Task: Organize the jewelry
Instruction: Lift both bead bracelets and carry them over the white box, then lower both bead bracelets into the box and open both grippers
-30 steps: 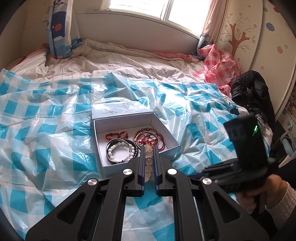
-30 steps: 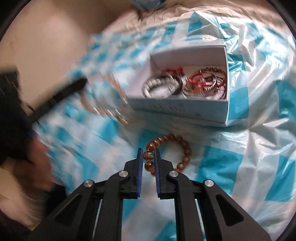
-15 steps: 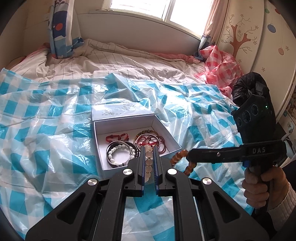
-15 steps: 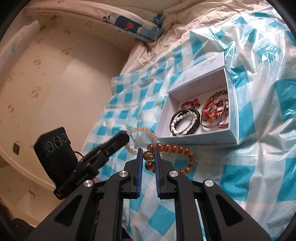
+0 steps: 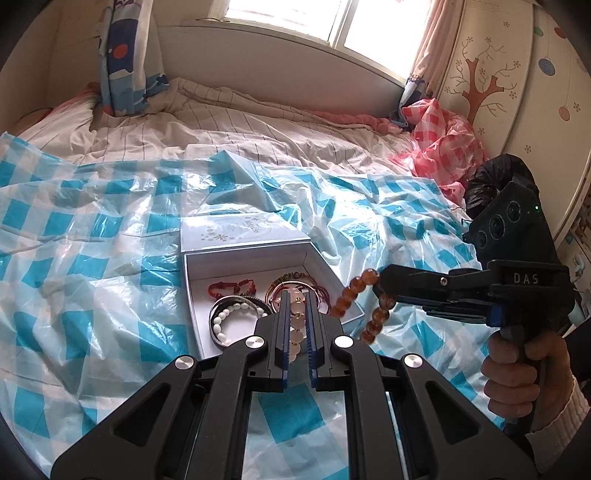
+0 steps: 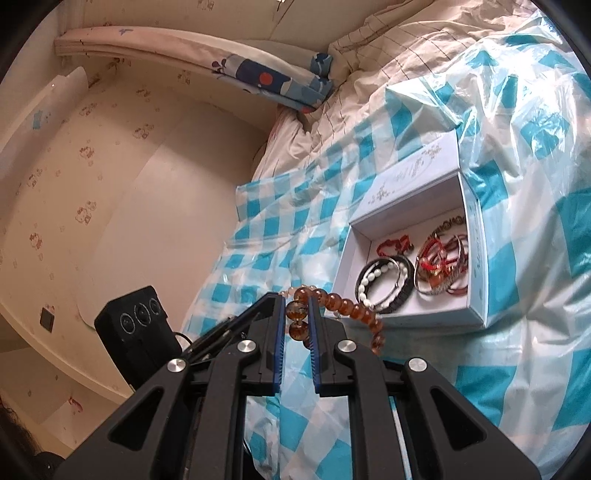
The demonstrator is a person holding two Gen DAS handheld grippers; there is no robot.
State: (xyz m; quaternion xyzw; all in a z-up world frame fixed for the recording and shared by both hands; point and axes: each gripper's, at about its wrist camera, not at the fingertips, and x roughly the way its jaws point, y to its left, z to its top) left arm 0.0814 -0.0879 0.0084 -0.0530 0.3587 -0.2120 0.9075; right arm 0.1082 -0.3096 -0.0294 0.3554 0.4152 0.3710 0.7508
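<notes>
Surface: a bed (image 5: 258, 147) under a pale striped quilt, its near part covered by a crinkled blue-and-white checked plastic sheet (image 5: 92, 240)
Room: window (image 5: 332, 22) at the top of the left wrist view; wardrobe with a painted tree (image 5: 480, 81) at upper right; patterned pillow (image 5: 125, 66) at upper left
Box: open white jewelry box (image 5: 229, 258) at centre frame on the sheet, its lid lying against the far wall – inside, a white bead bracelet (image 5: 225, 321), red cords and thin bangles
Around: a red checked sheet (image 5: 439, 144) and a black bag (image 5: 487, 184) at the right edge
Left gripper (image 5: 295, 314): jaws closed on a pale pink bead bracelet (image 5: 297, 306), low in frame, over the box's near wall
Right gripper (image 6: 297, 317): jaws closed on an amber bead bracelet (image 6: 343, 306), which hangs clear of the sheet – just right of the box in the left wrist view
In the way: the left gripper's fingers hide part of the box's contents
</notes>
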